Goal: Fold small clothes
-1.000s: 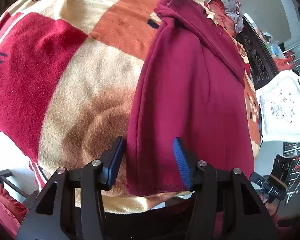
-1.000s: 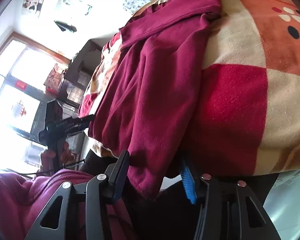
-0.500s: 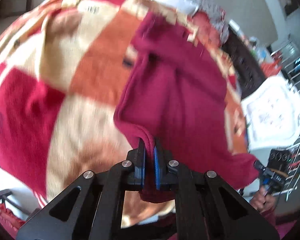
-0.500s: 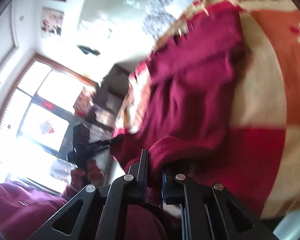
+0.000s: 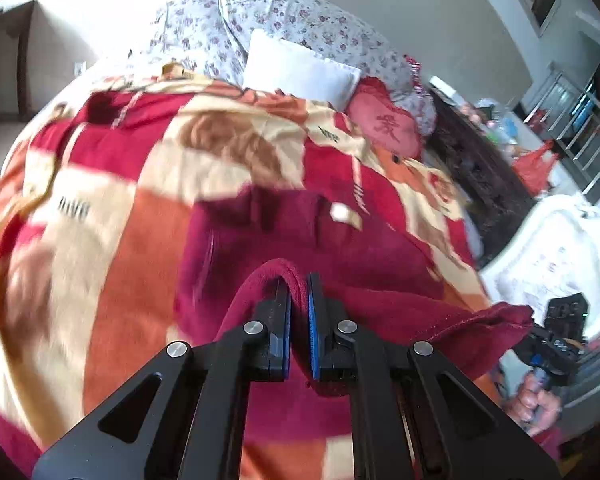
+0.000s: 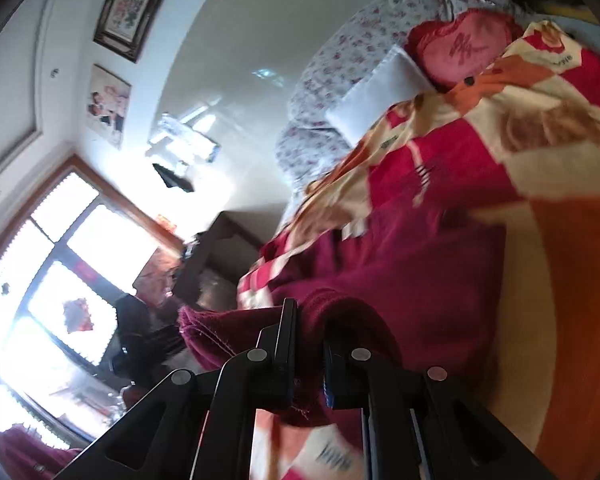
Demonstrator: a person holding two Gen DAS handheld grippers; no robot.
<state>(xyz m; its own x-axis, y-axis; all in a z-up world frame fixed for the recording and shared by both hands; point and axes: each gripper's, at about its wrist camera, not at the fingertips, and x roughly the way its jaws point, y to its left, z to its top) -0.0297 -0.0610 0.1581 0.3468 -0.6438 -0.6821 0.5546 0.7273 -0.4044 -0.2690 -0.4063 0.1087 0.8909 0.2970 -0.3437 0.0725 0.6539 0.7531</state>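
A maroon fleece garment lies on a red, orange and cream checked blanket on a bed. My left gripper is shut on the garment's near hem, which is lifted and humps over the fingertips. My right gripper is shut on the other end of the same hem. The hem stretches between the two grippers, raised above the blanket. The right gripper also shows in the left wrist view, at the far right.
A white pillow, a red cushion and a floral quilt lie at the head of the bed. A dark wooden cabinet and a white chair stand to the right. A bright window is at left.
Both grippers closed on the garment's near hem, then lifted it and carried it forward toward the head of the bed. The cameras now look higher, showing pillows and wall.
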